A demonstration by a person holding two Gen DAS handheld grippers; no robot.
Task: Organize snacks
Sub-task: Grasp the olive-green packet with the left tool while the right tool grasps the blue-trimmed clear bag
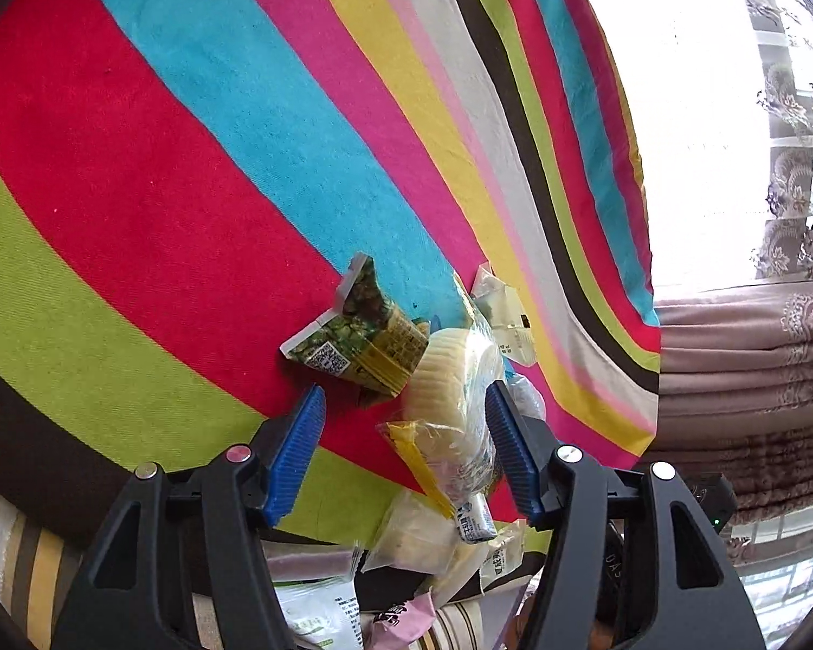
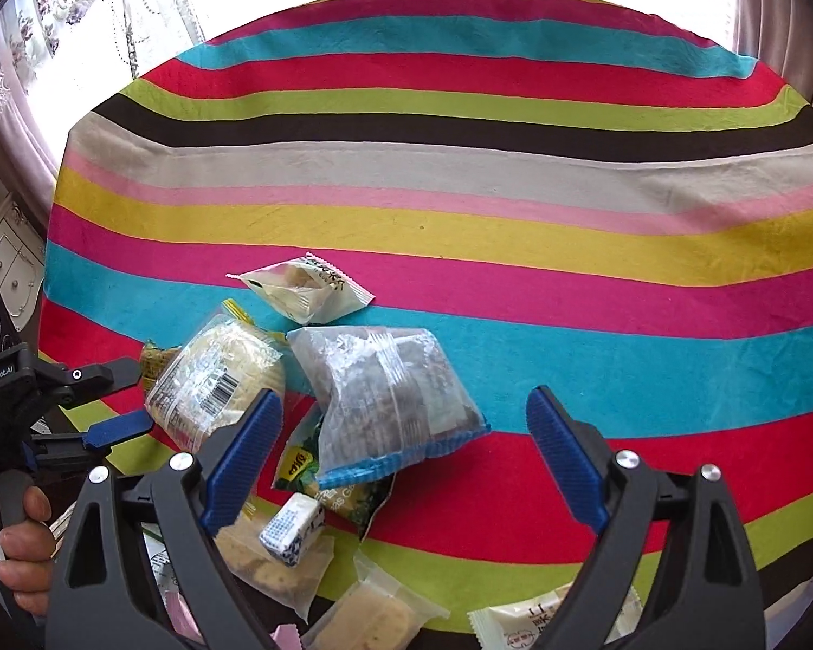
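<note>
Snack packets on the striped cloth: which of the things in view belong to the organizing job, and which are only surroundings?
Belonging to the job:
- round pale cake in clear wrap, between the left gripper fingers
- grey clear-wrapped packet, below the open right gripper
- white packet
- green packet
- small blue-and-white packet

Only surroundings:
- striped tablecloth
- curtains
- white cabinet

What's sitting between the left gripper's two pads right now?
A clear-wrapped pale round cake lies between the left gripper's pads in the left wrist view, against one pad, clear of the other.
</note>
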